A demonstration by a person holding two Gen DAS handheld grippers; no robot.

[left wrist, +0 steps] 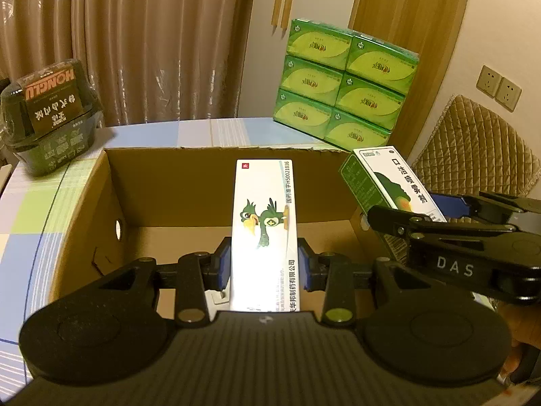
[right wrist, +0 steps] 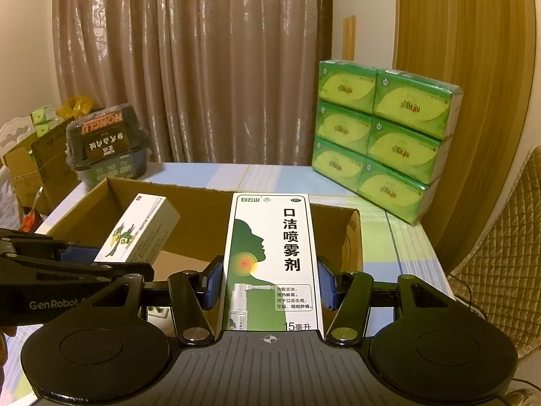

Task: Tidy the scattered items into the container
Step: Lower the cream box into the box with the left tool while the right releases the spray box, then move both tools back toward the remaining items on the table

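My left gripper [left wrist: 263,265] is shut on a long white medicine box with a green cartoon bird [left wrist: 265,230], held over the open cardboard box [left wrist: 169,182]. My right gripper [right wrist: 270,284] is shut on a white and green mouth-spray box [right wrist: 270,253], held over the near right part of the same cardboard box [right wrist: 189,209]. The spray box [left wrist: 389,182] and the right gripper show at the right of the left wrist view. At the left of the right wrist view, the bird box [right wrist: 142,233] sits in the left gripper. A small white item lies on the carton floor.
A stack of green tissue packs [left wrist: 341,94] stands at the back right of the checked tablecloth [left wrist: 33,223]. A dark food tub with a brown label [left wrist: 50,115] sits at the back left. Curtains hang behind, and a quilted chair back [left wrist: 473,145] is at the right.
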